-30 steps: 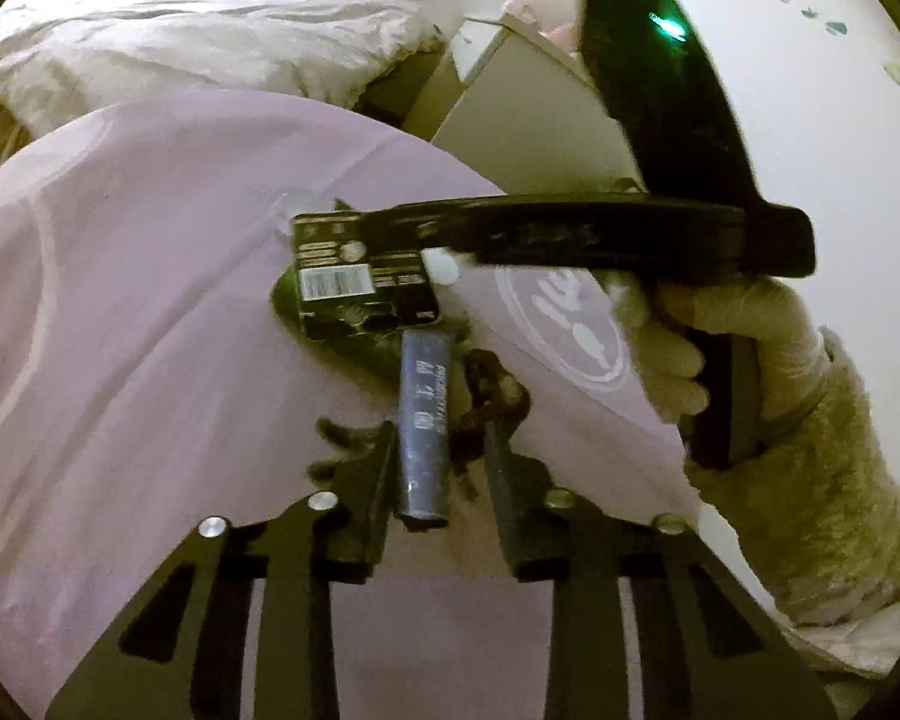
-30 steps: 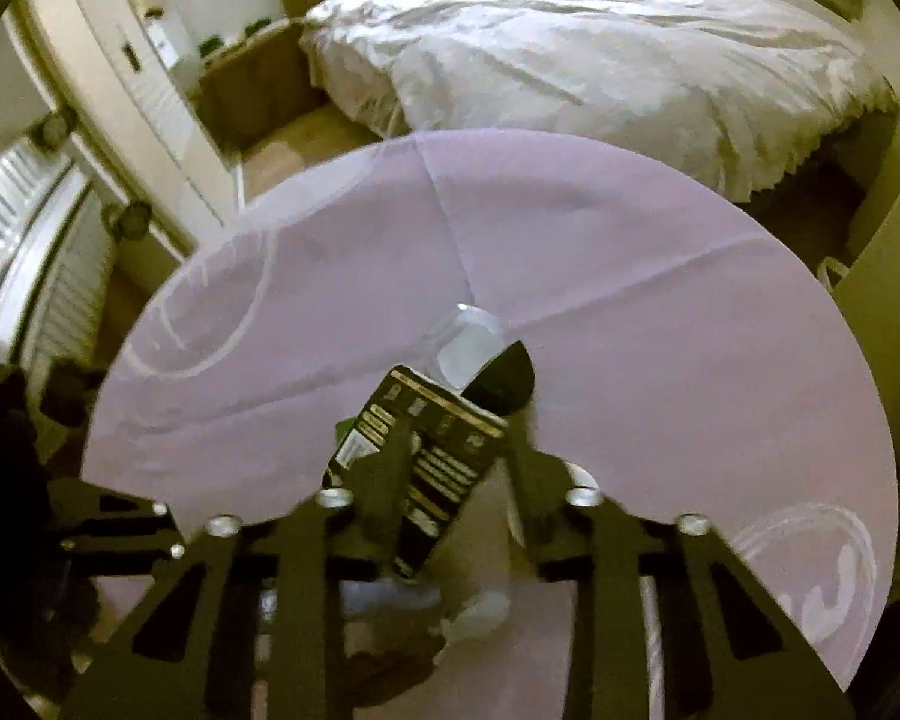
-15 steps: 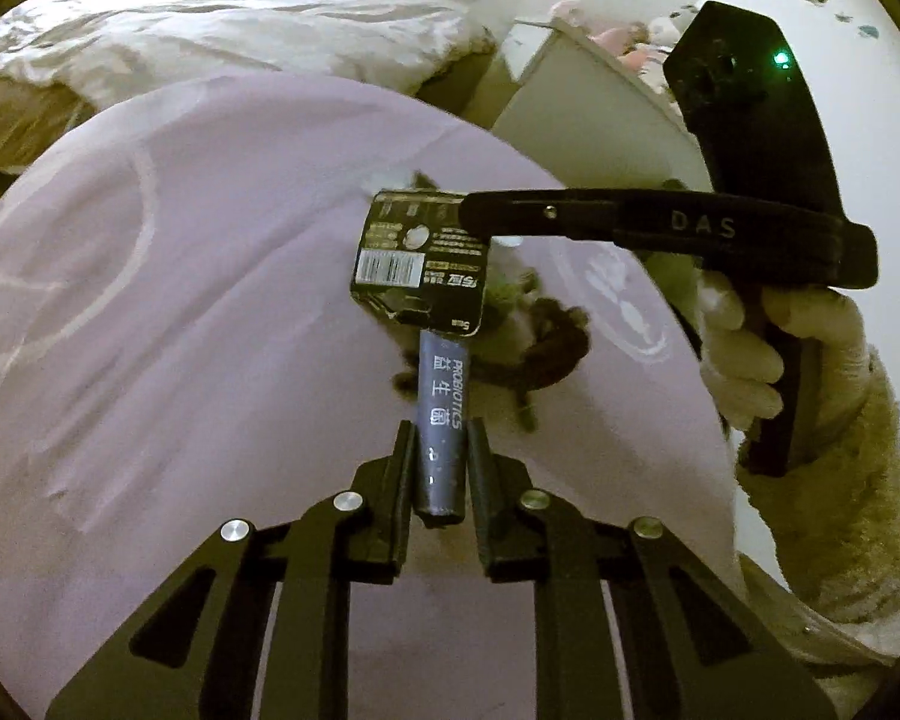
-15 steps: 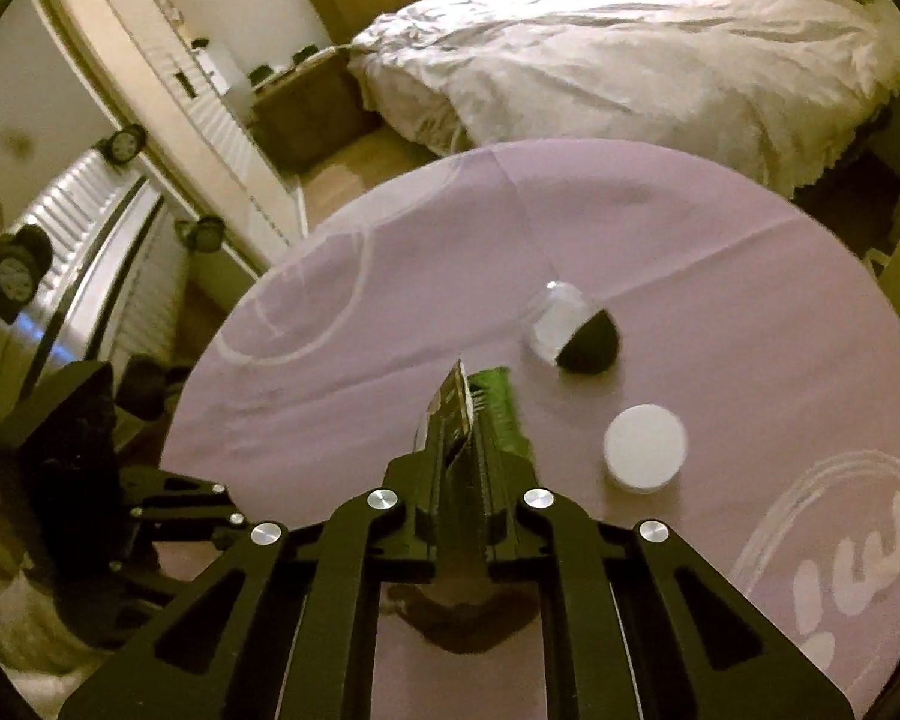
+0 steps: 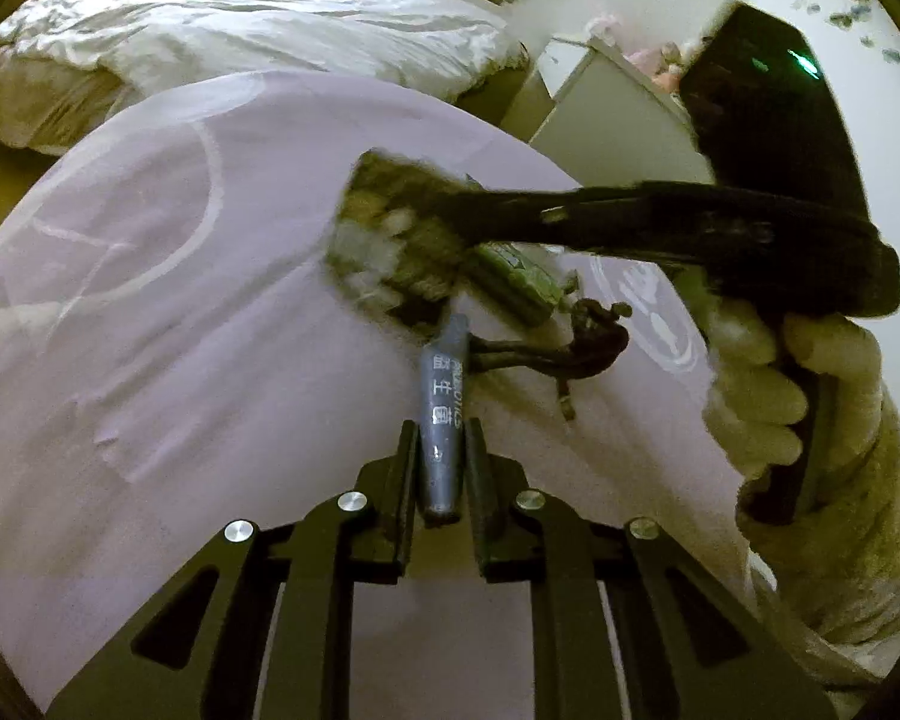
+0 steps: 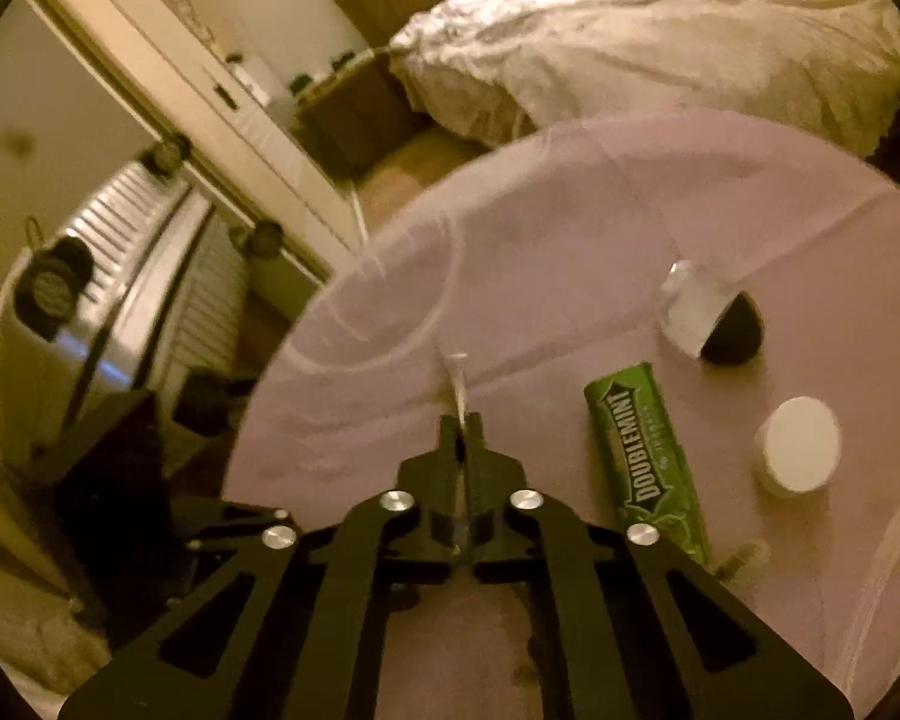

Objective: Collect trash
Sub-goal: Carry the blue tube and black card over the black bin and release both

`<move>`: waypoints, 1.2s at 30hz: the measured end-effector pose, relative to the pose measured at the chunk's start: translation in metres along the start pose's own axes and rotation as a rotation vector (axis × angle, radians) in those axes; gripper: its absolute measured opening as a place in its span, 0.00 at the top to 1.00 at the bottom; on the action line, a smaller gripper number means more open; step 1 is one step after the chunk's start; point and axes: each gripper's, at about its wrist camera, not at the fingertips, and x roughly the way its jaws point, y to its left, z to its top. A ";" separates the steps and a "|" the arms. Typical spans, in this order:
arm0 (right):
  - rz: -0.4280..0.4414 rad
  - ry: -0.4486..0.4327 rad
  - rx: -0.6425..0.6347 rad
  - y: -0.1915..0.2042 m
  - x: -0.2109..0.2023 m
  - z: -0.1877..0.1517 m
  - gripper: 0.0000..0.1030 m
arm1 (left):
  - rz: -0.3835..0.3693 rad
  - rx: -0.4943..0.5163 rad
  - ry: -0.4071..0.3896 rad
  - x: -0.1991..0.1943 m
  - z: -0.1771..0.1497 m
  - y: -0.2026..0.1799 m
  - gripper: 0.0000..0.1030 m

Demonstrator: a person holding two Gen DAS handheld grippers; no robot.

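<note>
Claws both pinch trash: left claw [image 5: 441, 456] a blue sachet [image 5: 444, 402] lengthwise, right claw [image 6: 463, 429] a card wrapper [image 5: 390, 246] edge-on, above the counter [image 6: 570, 276].

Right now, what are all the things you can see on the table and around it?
blue-grey sachet: one, held in the left gripper, above the table
black card packet: one, blurred, held in the right gripper
gum pack: one, green, flat on the table
white cap: one, right of the gum pack
clear cup: one, on its side, dark end
dark stems: one bunch, on the table
table: one, round, lilac cloth
bed: one, white covers, behind the table
radiator: one, white, on the left
left gripper: one, black, shut
right gripper: one, black, shut
gloved hand: one, pale, on the right gripper's handle
</note>
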 end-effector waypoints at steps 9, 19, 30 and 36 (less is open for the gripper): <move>-0.069 -0.195 0.043 -0.021 -0.091 -0.017 0.98 | -0.017 0.010 -0.060 -0.023 0.016 -0.015 0.86; -0.215 -0.346 0.232 -0.111 -0.191 -0.070 0.98 | -0.146 0.176 -0.040 0.015 0.063 -0.119 0.86; -0.437 -0.433 0.470 -0.208 -0.272 -0.168 0.98 | -0.297 0.340 0.116 0.113 0.072 -0.251 0.86; -0.493 -0.447 0.591 -0.251 -0.292 -0.218 0.97 | -0.327 0.412 0.197 0.165 0.064 -0.311 0.86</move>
